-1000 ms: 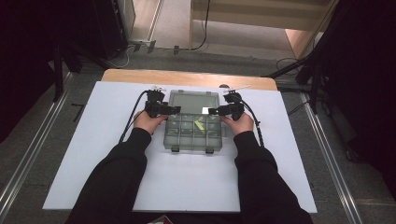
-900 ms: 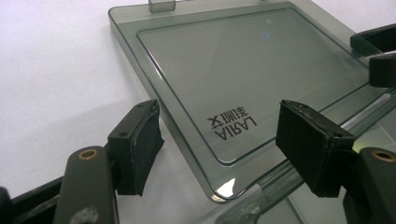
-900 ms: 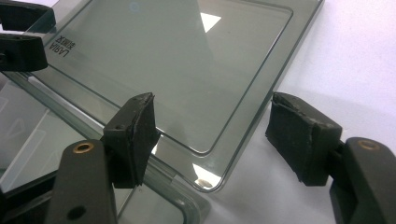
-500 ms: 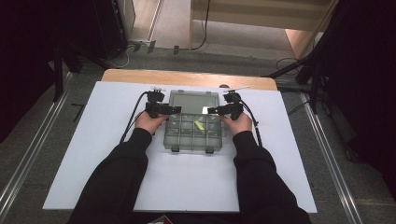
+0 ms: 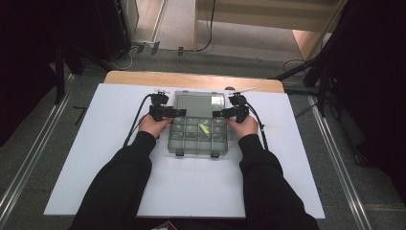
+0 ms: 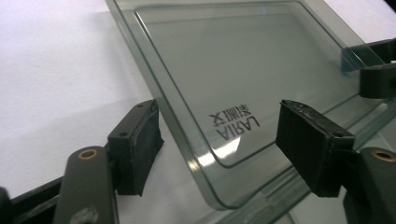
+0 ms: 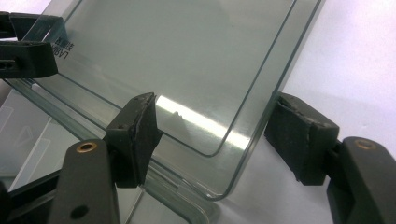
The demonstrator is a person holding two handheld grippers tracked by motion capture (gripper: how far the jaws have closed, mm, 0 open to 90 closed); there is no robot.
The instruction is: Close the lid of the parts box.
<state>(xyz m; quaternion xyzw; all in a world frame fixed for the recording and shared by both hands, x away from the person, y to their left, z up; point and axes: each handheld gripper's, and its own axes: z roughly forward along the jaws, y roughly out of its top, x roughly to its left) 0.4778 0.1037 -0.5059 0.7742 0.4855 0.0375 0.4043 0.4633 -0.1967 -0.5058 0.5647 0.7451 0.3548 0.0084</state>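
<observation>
My left gripper (image 5: 178, 113) and right gripper (image 5: 218, 114) sit at opposite sides of the clear plastic organiser box (image 5: 197, 125), which rests near the far middle of the white table (image 5: 95, 143). Its lid (image 6: 243, 79) is open and tilted up. In my left gripper view, my 2 jaws stand apart, straddling the lid's near corner edge without pressing it. In my right gripper view the jaws likewise gape around the lid's (image 7: 187, 60) other corner; they have just been closing a little, pads not yet on the plastic. A small yellow-green piece (image 5: 204, 129), I think, lies in 1 compartment.
</observation>
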